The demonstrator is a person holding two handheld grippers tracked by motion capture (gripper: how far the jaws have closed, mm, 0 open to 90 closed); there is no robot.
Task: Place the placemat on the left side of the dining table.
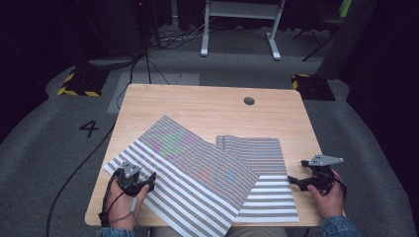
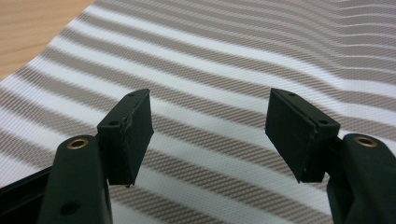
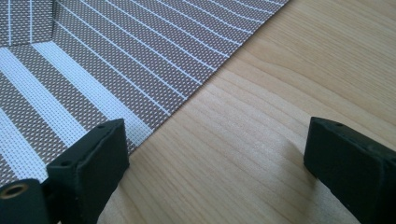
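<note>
The counter (image 1: 207, 101) is pale, light-brown wood grain. Both mats carry grey-brown and white stripes: the upper mat (image 1: 183, 170), turned toward 1 o'clock, shows a green and purple shimmer, and the lower mat (image 1: 269, 190) has broad white bands at 6 o'clock. Both grippers are black (image 1: 140, 181) (image 1: 295, 180). The floor (image 1: 44, 148) is grey.

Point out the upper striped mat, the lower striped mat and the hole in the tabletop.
upper striped mat (image 1: 183, 168), high view, middle of its surface.
lower striped mat (image 1: 267, 197), high view, its uncovered near part.
hole in the tabletop (image 1: 249, 100), high view, its centre.
</note>
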